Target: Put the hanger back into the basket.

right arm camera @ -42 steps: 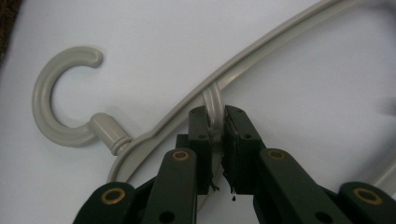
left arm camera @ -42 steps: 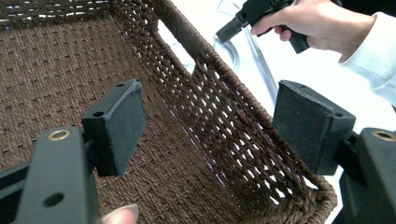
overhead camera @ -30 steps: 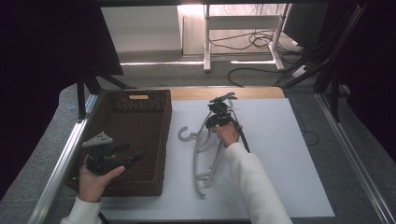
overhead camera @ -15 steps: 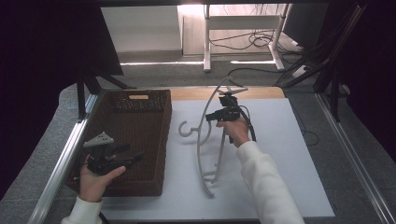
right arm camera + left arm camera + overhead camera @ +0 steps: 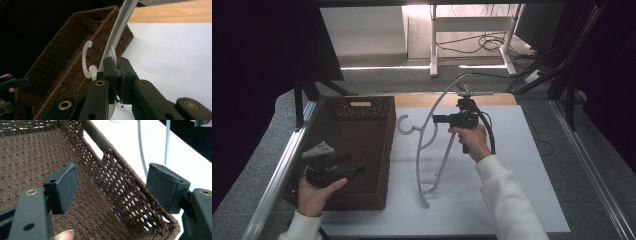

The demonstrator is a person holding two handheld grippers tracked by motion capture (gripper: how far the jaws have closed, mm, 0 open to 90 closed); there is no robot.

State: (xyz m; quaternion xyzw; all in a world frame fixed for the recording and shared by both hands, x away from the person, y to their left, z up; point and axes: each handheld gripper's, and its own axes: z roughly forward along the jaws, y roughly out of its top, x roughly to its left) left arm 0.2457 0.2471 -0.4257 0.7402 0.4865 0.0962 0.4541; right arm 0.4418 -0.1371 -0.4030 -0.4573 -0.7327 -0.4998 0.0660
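Hanger, white plastic, is pinched and tilted up by the right tongs, one tip on the white surface, apparently not yet in the wicker basket, where the left tongs gape empty.

Basket rough brown wicker; hanger smooth white plastic (glossy); jaws matt black.

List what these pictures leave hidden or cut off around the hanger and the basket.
- Hanger: in the right gripper view, the part clamped in the right gripper is hidden by its jaws; its upper end runs off the top edge.
- Basket: in the left gripper view, the near floor lies behind the left gripper.
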